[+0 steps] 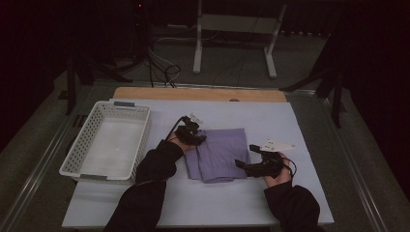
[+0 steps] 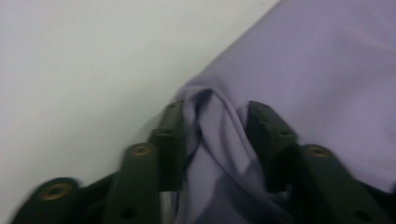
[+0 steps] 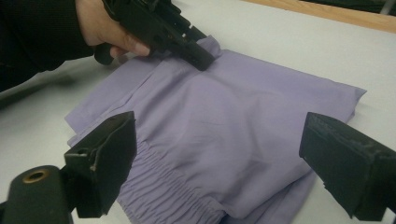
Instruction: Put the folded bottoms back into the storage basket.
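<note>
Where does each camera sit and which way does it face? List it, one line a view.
High view: above the person's side, looking forward and down at the table; both sleeves and grippers show.
Left gripper view: on the left gripper, looking along its jaws at bunched lilac cloth.
Right gripper view: on the right gripper, facing the cloth; the left hand shows.
Shared: the cloth.

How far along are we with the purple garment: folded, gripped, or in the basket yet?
The purple garment already lies folded on the table. The left gripper has cloth bunched between its jaws at a far corner. The right gripper is open beside the near edge. The white basket holds nothing yet.
</note>
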Available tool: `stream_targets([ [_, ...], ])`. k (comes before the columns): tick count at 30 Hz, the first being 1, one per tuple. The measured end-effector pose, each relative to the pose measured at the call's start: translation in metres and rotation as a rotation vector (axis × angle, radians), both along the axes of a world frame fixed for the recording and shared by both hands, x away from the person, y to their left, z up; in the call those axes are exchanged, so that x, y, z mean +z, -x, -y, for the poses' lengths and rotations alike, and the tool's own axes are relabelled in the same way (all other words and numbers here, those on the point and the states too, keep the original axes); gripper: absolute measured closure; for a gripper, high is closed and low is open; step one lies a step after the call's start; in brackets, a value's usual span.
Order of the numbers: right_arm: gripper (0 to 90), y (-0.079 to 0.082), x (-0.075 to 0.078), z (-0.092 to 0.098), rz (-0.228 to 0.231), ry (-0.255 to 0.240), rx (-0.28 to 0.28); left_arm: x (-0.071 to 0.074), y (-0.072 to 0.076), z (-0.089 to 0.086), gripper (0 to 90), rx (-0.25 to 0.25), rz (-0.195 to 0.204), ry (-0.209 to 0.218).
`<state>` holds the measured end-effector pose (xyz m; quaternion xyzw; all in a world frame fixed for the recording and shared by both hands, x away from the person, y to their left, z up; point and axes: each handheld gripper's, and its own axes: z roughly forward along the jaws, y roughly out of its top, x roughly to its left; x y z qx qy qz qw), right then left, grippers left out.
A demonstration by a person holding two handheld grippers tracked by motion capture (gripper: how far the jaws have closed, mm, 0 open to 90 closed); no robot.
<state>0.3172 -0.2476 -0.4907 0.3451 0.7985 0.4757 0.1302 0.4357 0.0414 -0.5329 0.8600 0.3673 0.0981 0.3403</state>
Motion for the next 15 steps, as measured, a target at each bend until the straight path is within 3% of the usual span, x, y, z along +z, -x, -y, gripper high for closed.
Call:
stream_targets([
  [5,11.0,0.0,0.001,0.0,0.004,-0.001,-0.001,0.001,0.002,0.003,78.1,-0.009,-0.033,0.026],
  [6,11.0,0.0,0.001,0.0,0.006,-0.005,0.002,0.001,0.003,0.004,82.0,-0.012,-0.025,0.022],
  [10,11.0,0.002,0.004,0.0,0.009,-0.01,0.006,0.002,0.005,0.004,85.1,-0.01,-0.021,0.023],
  [11,11.0,0.002,0.006,0.0,0.013,-0.01,0.008,0.002,0.005,0.002,85.1,-0.001,-0.031,0.049],
  [15,10.9,0.001,0.016,0.001,0.031,-0.014,0.036,0.006,0.007,-0.001,85.5,0.013,-0.026,0.085],
])
